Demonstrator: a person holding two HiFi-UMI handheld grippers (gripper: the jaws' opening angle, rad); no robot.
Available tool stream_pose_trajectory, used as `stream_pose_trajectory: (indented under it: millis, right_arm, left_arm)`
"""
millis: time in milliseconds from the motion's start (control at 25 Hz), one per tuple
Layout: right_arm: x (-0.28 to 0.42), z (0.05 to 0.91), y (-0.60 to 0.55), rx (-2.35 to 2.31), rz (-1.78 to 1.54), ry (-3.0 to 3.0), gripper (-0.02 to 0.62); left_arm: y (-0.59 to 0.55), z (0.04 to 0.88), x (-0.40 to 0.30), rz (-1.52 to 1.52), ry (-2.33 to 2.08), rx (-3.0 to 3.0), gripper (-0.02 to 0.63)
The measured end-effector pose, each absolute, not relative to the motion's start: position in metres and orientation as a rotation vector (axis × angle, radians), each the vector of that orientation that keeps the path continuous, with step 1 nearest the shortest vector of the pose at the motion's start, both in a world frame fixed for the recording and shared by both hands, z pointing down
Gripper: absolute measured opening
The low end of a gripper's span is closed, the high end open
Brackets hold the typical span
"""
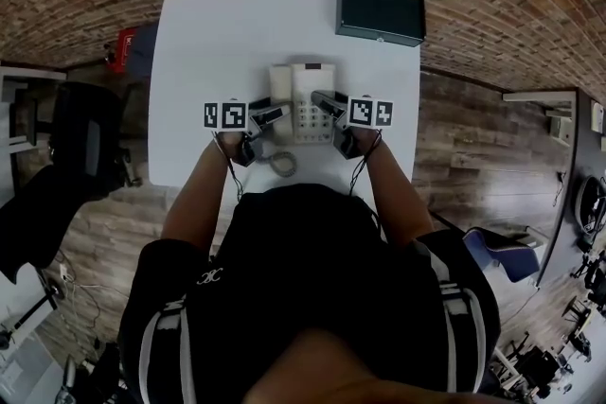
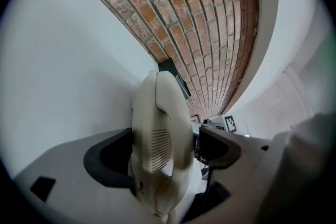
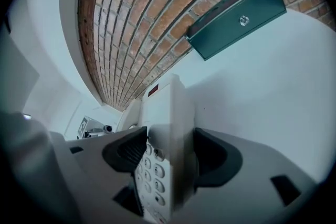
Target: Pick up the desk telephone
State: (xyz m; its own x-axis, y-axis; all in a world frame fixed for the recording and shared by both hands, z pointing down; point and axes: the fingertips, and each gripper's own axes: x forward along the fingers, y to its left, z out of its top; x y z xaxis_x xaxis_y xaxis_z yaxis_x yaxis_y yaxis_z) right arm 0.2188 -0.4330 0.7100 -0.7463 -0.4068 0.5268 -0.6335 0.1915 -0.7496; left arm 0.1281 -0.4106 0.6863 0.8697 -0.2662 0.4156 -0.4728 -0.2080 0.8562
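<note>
A cream desk telephone (image 1: 308, 99) sits mid-table on the white table (image 1: 199, 43), its handset (image 1: 281, 83) along its left side. My left gripper (image 1: 272, 115) is shut on the handset (image 2: 160, 134), which fills the gap between the jaws (image 2: 163, 155). My right gripper (image 1: 329, 101) is shut on the right edge of the telephone's base (image 3: 165, 128), with the keypad (image 3: 152, 170) beside the left jaw (image 3: 170, 155). A coiled cord (image 1: 281, 163) lies by the near table edge. Whether the telephone is off the table I cannot tell.
A dark green box (image 1: 380, 12) (image 3: 236, 18) stands at the table's far right corner against the brick wall. A black chair (image 1: 76, 147) is left of the table, a red object (image 1: 120, 47) is near its far left, and a blue seat (image 1: 502, 251) is at the right.
</note>
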Motion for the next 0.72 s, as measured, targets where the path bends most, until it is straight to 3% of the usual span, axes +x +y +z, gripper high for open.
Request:
stream_pose_trajectory:
  millis: [720]
  right_arm:
    - [0.214, 0.685, -0.408, 1.000, 1.552, -2.219, 0.244]
  left_arm:
    - [-0.395, 0.667, 0.118, 0.219, -0.623, 1.812, 0.343]
